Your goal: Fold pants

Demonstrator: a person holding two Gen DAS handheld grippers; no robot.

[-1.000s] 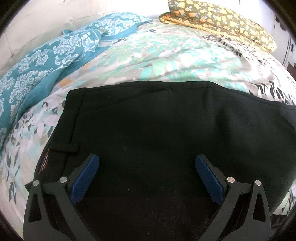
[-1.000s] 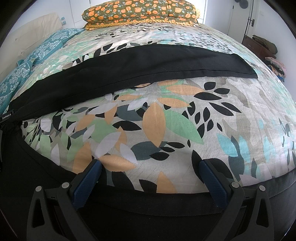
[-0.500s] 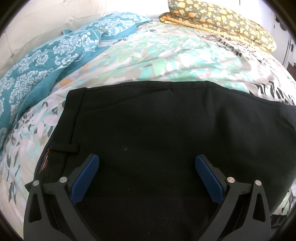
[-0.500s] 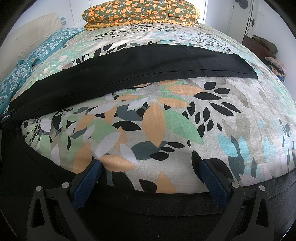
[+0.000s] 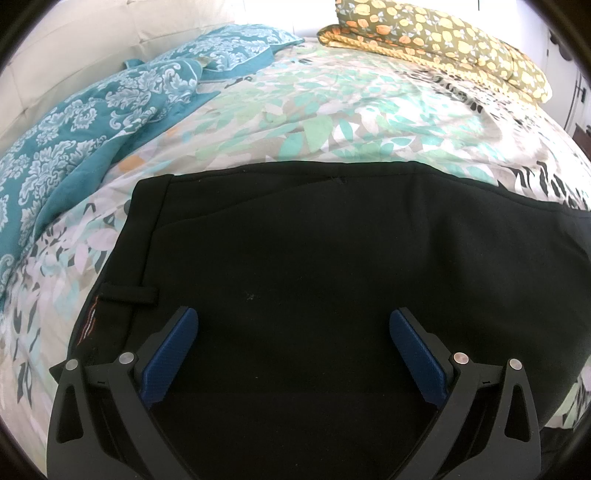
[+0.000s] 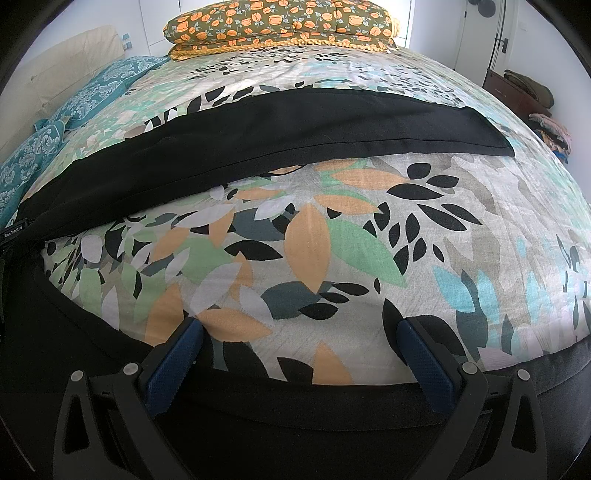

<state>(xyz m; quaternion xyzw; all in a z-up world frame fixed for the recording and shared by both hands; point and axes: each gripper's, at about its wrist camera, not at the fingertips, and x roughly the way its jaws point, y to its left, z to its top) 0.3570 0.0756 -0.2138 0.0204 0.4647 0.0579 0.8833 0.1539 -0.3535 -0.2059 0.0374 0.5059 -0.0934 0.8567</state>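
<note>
Black pants [image 5: 332, 266] lie spread flat across the leaf-print bedspread [image 5: 332, 122], waistband end to the left with a belt loop [image 5: 127, 294] showing near the edge. The left gripper [image 5: 293, 325] hovers right over the seat of the pants, its blue pads [image 5: 170, 356] spread wide apart with nothing between them. Over on the right wrist view, one leg [image 6: 258, 147] stretches away across the bed toward its hem at the far right, and the other leg [image 6: 332, 406] runs along the near edge, under the tool. The right gripper [image 6: 301, 332] is splayed wide too, gripping nothing, with bare bedspread between the two legs ahead of it. An orange-flowered pillow [image 6: 280, 22] sits at the far end, teal patterned pillows [image 5: 92, 118] off to the left.
</note>
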